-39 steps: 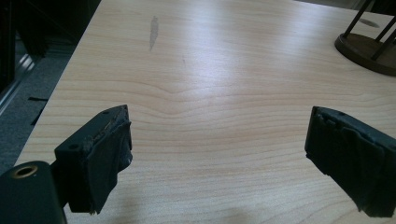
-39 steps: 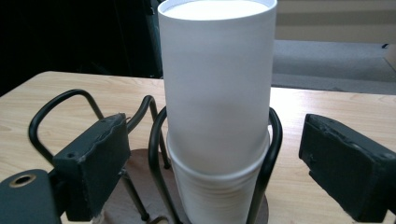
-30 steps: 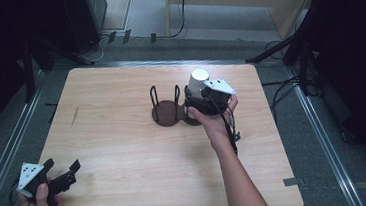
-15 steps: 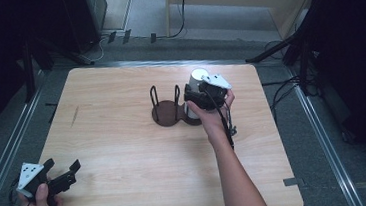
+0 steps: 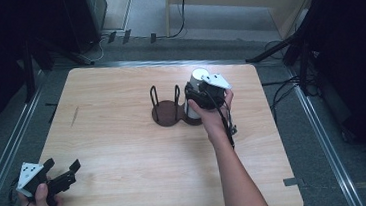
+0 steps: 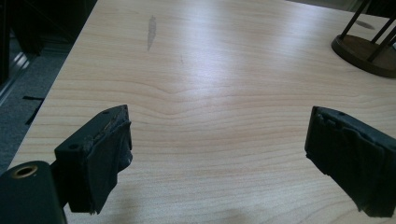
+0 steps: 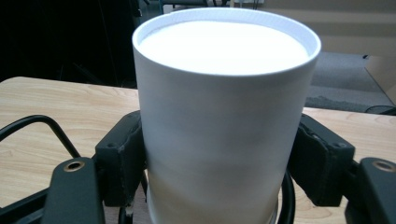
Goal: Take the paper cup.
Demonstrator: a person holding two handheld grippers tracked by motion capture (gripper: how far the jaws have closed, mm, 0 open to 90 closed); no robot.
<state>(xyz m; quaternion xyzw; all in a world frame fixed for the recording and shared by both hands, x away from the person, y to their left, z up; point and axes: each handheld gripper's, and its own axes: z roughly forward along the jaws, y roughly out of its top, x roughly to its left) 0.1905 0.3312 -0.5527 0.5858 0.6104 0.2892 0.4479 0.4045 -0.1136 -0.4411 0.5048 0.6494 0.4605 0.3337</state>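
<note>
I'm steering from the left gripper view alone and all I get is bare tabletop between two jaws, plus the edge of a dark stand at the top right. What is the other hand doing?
Observer: The right gripper has just been closing its jaws on a white cup; its pads press on both sides of the cup.
Operator: Where does that cup stand?
Observer: Upright in the right-hand ring of the dark wire stand, seen from the high view.
Operator: And the stand's other ring?
Observer: It holds nothing.
Operator: Where is my gripper relative to all that?
Observer: The left gripper is open at the table's near left corner, well apart from the stand.
</note>
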